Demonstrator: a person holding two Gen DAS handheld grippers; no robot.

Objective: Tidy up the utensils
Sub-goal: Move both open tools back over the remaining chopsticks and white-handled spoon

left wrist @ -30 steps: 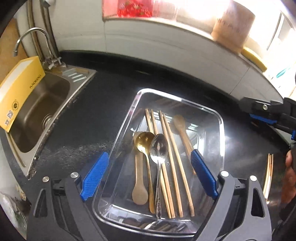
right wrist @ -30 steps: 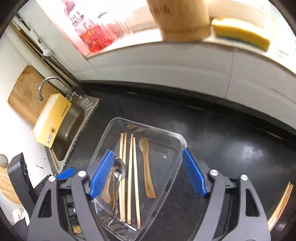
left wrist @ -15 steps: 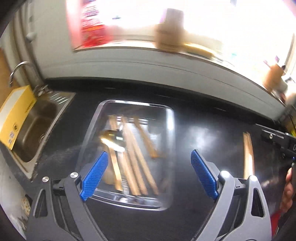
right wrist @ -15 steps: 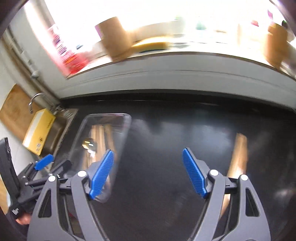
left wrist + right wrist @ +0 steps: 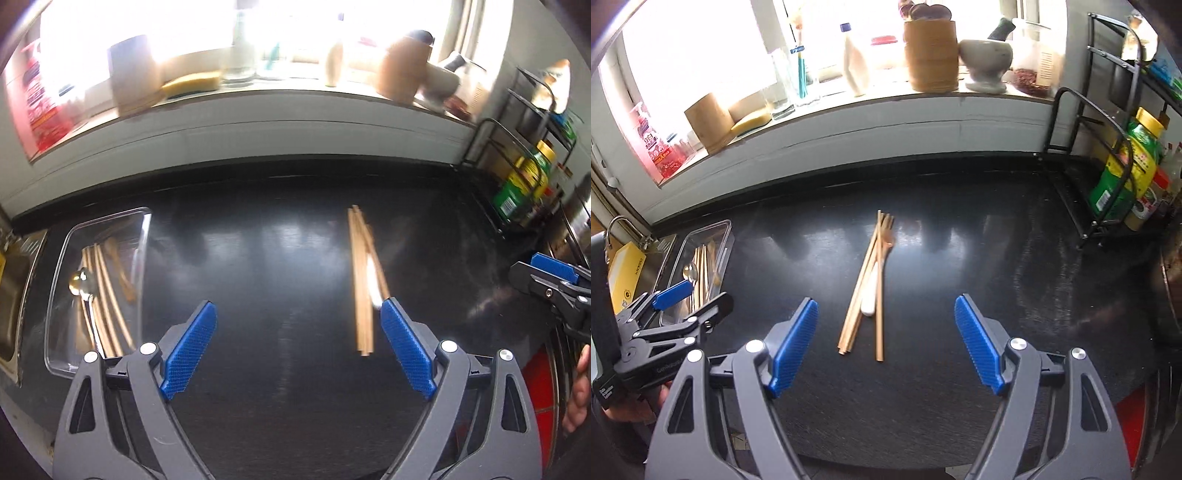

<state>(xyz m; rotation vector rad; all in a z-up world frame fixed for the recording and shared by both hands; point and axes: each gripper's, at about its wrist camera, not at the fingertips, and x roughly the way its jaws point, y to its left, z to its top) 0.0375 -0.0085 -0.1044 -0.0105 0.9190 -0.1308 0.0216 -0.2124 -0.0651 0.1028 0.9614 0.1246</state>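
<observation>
Right gripper: two blue ribbed pads on grey angular arms with silver rivets, spread wide, nothing between them, held above the counter. Left gripper: same build, pads cross-hatched blue, likewise spread and empty.

Countertop: black, glossy, faintly speckled, with window glare.

Loose chopsticks: slim pale wooden sticks, a fanned bundle lying lengthwise on the counter just ahead of the right gripper. Among them, a white-handled spoon, smooth and rounded, its far end coppery.

Clear tray: rectangular transparent plastic with rounded corners, at the counter's left beside the sink; holds more wooden chopsticks and a shiny metal spoon.

Sink: brushed steel, left edge; a yellow carton leans in it.

Windowsill: pale ledge carrying cylindrical bamboo containers, a yellow sponge, bottles, a grey stone mortar with pestle.

Wire rack: black metal, right, with green-and-yellow bottles.
</observation>
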